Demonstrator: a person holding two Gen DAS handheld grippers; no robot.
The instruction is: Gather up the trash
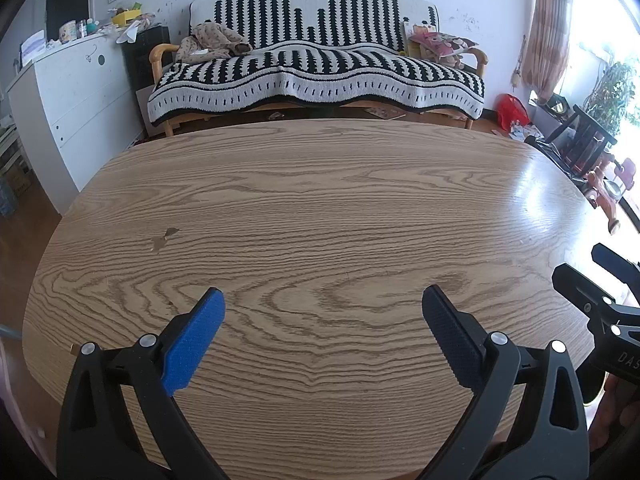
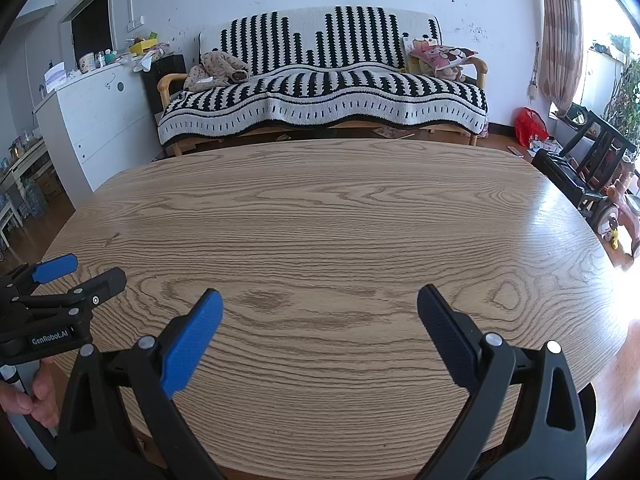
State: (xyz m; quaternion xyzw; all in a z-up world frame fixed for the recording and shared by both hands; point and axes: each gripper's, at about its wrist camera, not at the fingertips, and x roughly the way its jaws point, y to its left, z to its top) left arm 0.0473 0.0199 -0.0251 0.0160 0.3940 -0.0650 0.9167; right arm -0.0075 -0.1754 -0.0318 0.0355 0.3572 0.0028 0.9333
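Left wrist view: wood-grain oval table (image 1: 320, 208), left gripper (image 1: 323, 304) spread.

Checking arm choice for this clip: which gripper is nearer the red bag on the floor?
Right. The right gripper hovers toward the table's bag-side end; the left gripper sits farther from the red bag.

The frame edge cuts off the right gripper (image 1: 576, 270) and the table's (image 1: 320, 208) near rim.

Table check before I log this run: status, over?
Left gripper open, empty. Right gripper open, empty. No trash visible on the wooden table. Nothing in the way.
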